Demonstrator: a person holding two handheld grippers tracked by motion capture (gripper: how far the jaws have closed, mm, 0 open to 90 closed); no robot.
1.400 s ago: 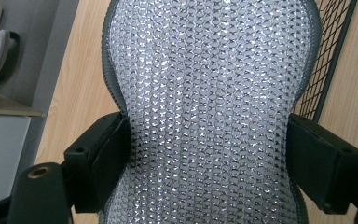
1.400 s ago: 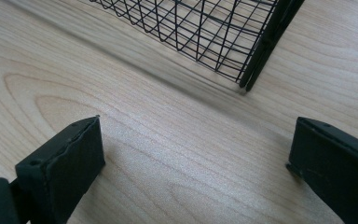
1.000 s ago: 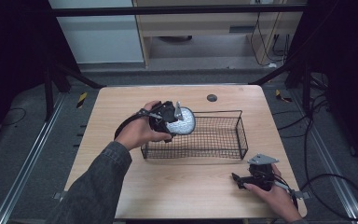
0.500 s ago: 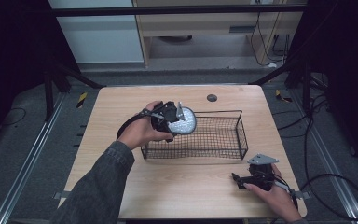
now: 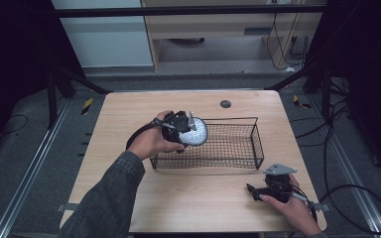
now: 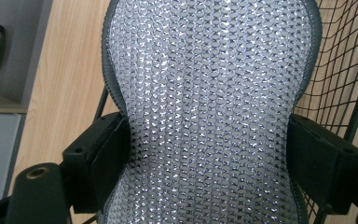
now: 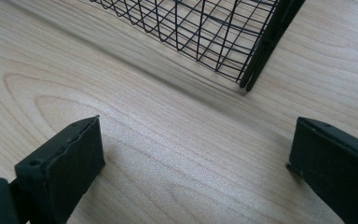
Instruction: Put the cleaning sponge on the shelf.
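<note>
Silver mesh pad, high view: clamped in left tool over the left end of the black wire basket; right tool low on the bench. Left gripper view: jaws pinch the pad's sides. Right gripper view: jaws spread wide, nothing between, basket corner ahead.

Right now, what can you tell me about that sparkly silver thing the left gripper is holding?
The silver pad is rounded, with a glittery mesh-like face and a dark grey edge. The left gripper clamps it, one black jaw on each side, pinching it narrower there. It hangs over the left end of the black wire basket, above the wooden table.
</note>
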